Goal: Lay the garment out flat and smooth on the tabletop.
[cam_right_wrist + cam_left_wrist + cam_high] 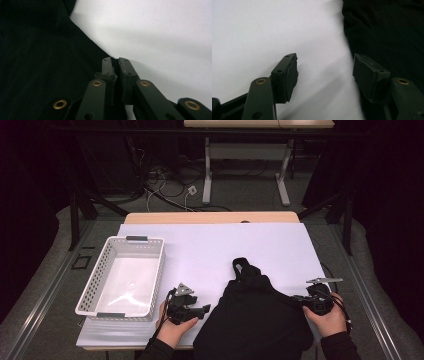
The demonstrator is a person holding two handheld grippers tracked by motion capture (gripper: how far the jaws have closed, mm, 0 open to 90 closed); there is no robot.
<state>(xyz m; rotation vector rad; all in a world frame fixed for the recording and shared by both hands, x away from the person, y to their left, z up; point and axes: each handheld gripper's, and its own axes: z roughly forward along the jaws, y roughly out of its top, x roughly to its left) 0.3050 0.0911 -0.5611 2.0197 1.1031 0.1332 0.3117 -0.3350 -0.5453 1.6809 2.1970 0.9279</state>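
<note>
Gripping black garment [255, 320] edge: right gripper [117, 61] pinched on its right hem | left gripper [325, 71] half-open, cloth just right of tips | long axis runs away from person

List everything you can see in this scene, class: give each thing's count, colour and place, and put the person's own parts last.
garment: one, black, crumpled at the near edge of the table, between the two hands.
basket: one, white, perforated walls, on the left part of the table, nothing inside.
table: one, white top with a wooden far edge.
desk frame: one, white, on the floor beyond the table.
cables: several, black and white, on the floor behind the table.
left gripper: one, black, fingers apart over the table at the garment's left edge.
right gripper: one, black, fingers closed at the garment's right edge.
hands: two, at the near edge, one on each gripper.
</note>
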